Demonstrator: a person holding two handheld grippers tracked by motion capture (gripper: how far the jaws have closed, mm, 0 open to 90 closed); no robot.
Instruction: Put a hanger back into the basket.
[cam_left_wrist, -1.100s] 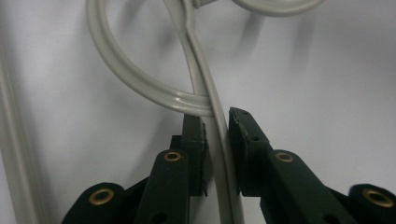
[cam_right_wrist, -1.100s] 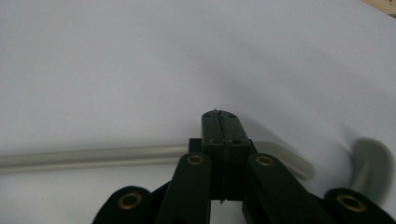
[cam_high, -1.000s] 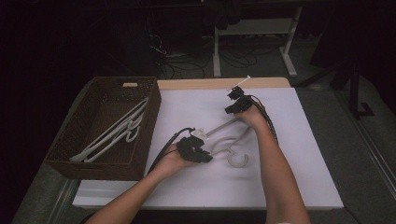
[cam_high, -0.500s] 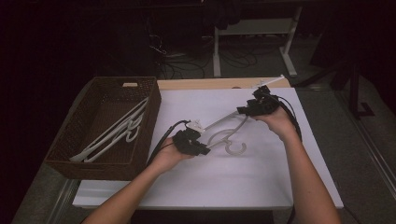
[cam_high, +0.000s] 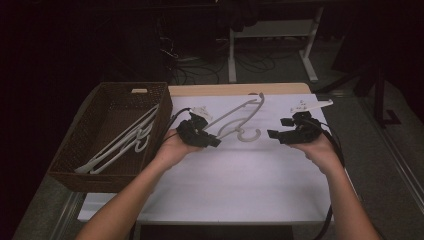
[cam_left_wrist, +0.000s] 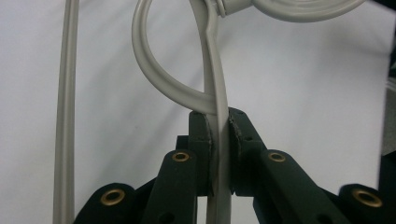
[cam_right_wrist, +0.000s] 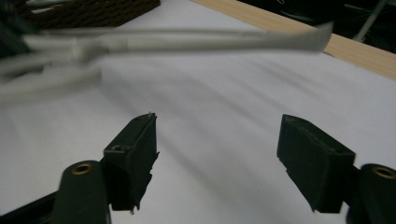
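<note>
Counter (cam_high: 240, 185): white top, wooden strip along its far edge.
Basket (cam_high: 75, 165): brown wicker, at the counter's left, with white hangers (cam_high: 120, 145) lying inside.
Hanger (cam_high: 235, 117): pale plastic, mid-counter, hook toward the person, far arm slanting away.
Left claw (cam_high: 212, 141): clenched on the hanger's thin bar beside the loop.
Right claw (cam_high: 272, 134): released, jaws wide apart, well right of the hanger.
</note>
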